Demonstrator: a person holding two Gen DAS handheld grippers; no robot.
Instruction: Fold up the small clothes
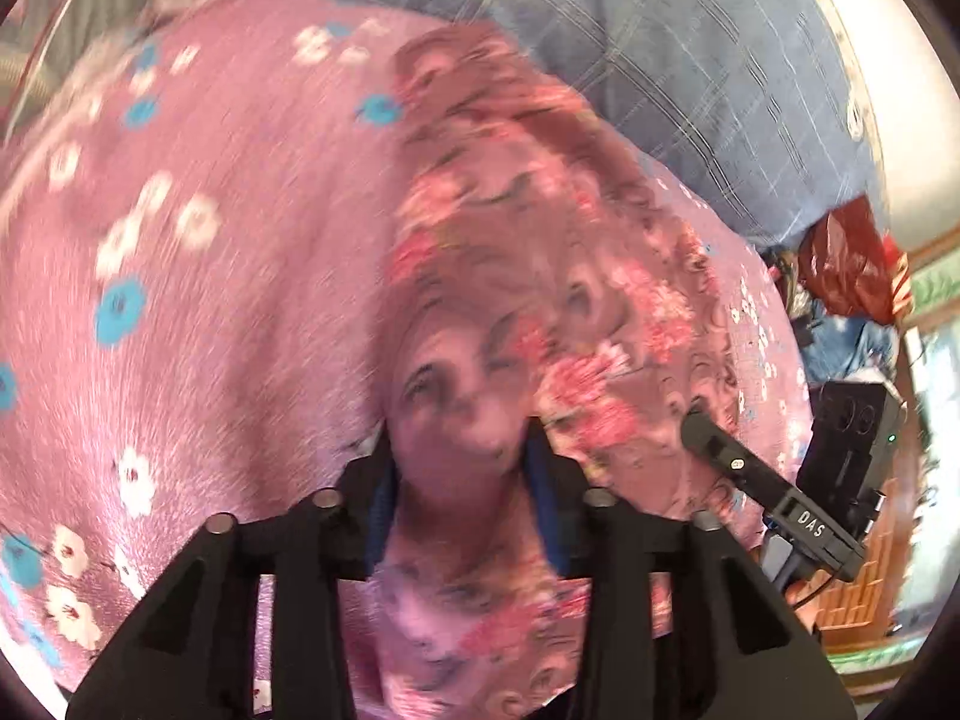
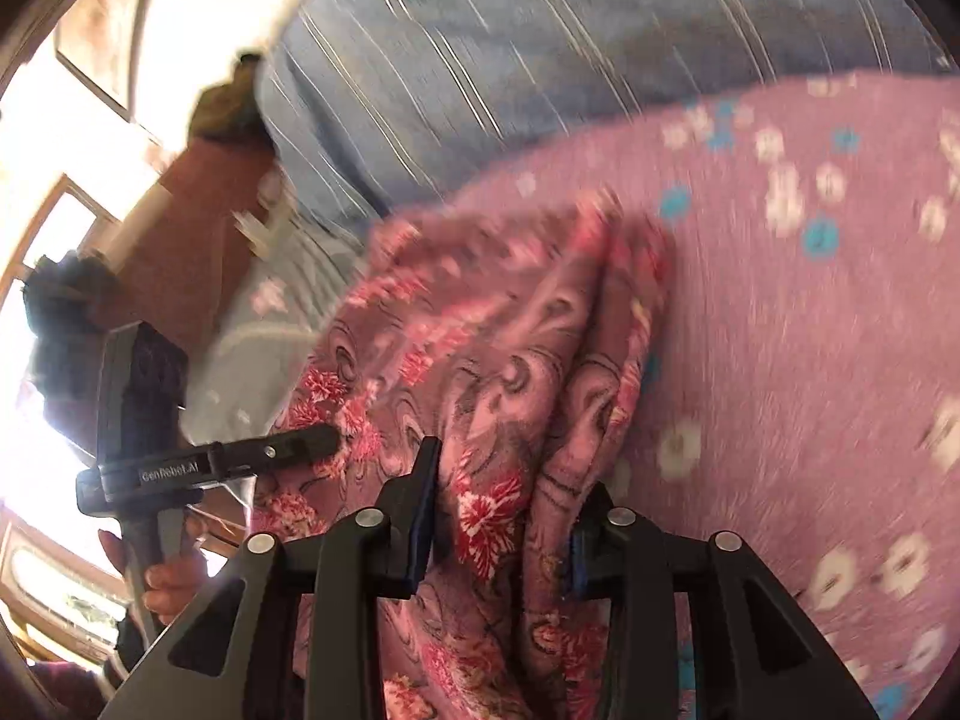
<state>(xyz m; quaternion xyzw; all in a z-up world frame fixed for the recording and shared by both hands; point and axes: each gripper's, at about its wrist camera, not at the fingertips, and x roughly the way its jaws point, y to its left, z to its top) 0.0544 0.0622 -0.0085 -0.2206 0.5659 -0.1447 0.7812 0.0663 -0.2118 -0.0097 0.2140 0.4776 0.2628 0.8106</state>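
Left wrist view: your left gripper (image 1: 462,480) holds a bunched edge of the floral garment (image 1: 516,276) between its pads, cloth running away toward 12 o'clock over the pink bedsheet (image 1: 198,276). Keep that pinch firm and low.

Right wrist view: your right gripper (image 2: 498,516) stands part-open around a thick fold of the same garment (image 2: 480,348); whether both pads press is unclear. Carry both edges level, together, with your other gripper at 9 o'clock.

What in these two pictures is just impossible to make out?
- Left wrist view: the floral garment is motion-blurred; its type and outline are unreadable, and its lower part is cut off behind the left gripper.
- Right wrist view: the pink flowered bedsheet is smeared, and glare washes out the window.
- The right gripper covers the cloth's lower edge.
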